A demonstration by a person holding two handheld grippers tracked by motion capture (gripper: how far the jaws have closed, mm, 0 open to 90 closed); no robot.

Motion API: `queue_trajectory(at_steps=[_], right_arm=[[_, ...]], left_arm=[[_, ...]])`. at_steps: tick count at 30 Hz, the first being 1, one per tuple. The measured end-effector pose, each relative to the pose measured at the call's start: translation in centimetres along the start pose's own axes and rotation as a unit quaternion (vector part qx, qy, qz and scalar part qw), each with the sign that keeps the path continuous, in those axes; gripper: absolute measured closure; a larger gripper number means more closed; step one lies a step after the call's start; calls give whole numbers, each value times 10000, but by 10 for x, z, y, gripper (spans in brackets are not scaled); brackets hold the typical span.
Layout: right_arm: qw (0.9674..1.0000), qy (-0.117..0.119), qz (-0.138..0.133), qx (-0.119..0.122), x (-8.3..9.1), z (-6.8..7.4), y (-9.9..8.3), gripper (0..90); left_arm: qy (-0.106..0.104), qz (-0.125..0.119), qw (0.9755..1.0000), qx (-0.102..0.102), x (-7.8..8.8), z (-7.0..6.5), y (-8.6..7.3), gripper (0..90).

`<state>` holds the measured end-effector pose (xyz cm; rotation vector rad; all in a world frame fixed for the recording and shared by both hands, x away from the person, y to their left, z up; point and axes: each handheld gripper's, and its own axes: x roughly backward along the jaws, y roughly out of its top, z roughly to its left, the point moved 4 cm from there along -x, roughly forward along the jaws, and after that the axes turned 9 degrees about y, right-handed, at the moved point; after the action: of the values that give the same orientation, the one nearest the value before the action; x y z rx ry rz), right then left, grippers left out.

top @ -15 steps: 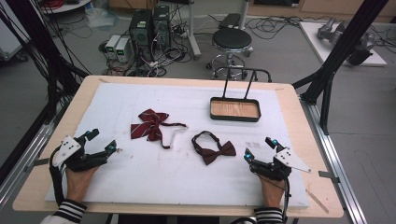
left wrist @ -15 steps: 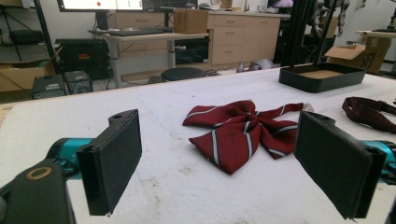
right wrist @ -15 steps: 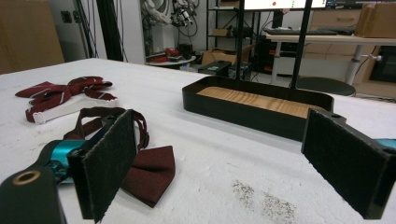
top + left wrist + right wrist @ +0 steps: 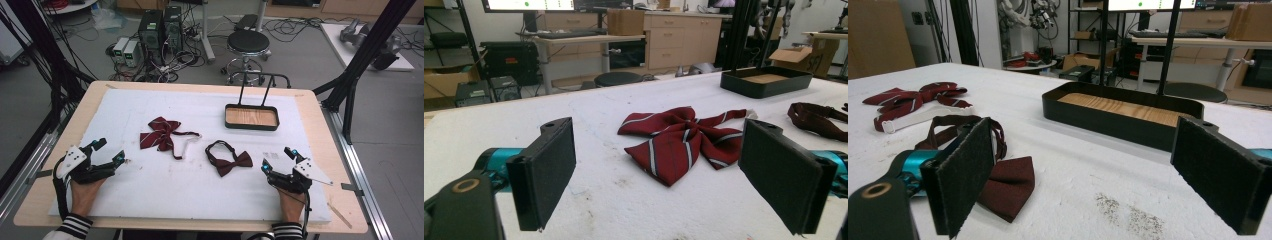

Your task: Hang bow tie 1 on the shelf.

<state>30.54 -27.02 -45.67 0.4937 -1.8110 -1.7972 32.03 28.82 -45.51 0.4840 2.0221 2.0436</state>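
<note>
A striped red bow tie [image 4: 159,133] [image 4: 684,140] [image 4: 915,97] with a white strap lies left of centre on the white mat [image 4: 150,190]. A plain dark maroon bow tie [image 4: 229,159] [image 4: 1003,182] with a looped band lies nearer the right. My left gripper [image 4: 110,151] [image 4: 659,175] rests open at the mat's left edge, facing the striped tie. At the front right my right gripper [image 4: 278,160] [image 4: 1083,170] also rests open, just right of the maroon tie. Nothing sits between either pair of jaws.
A black tray [image 4: 251,117] [image 4: 1120,114] [image 4: 766,81] with a wooden floor and a tall wire handle stands at the back right of the mat. Beyond the table are a stool [image 4: 248,42], computer cases [image 4: 161,25] and cables.
</note>
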Motion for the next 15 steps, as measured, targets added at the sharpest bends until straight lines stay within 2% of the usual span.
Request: queue_trajectory(at_steps=[4,15], right_arm=[[10000,-6,18,-4,0,0,0,98],[10000,-14,14,-29,0,-1,0,98]], left_arm=[[-57,-23,10000,64,0,0,0,154],[-16,17,10000,17,-1,-1,0,155]])
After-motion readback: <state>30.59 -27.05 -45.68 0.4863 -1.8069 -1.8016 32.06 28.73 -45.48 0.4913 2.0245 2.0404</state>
